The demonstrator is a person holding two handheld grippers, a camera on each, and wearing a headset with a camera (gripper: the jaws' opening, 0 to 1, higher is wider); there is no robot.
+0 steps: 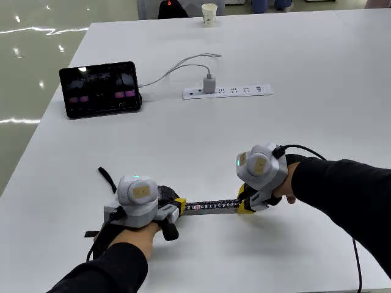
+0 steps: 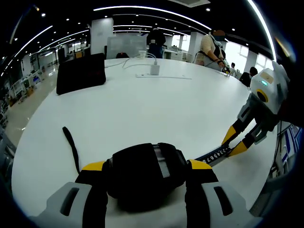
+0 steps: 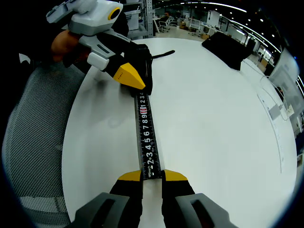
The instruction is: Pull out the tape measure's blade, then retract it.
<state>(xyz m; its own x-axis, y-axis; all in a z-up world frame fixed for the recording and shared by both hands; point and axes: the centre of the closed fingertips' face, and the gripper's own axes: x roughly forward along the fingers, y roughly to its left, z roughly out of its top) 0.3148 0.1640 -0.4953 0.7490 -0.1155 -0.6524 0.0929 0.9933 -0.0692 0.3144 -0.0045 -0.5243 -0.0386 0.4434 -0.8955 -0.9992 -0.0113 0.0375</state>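
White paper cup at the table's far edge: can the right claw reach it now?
Probably not: the right claw is shut on the black tape blade, and the white paper cup stands far off.

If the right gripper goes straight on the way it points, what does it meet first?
Probably the tape measure's black case, held by the left gripper, at the far end of the blade.

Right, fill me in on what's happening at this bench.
A person works a gripper in each hand over a white table. The left gripper is shut on the black tape measure case, and the right gripper pinches the tip of the blade, drawn out a short way between them.
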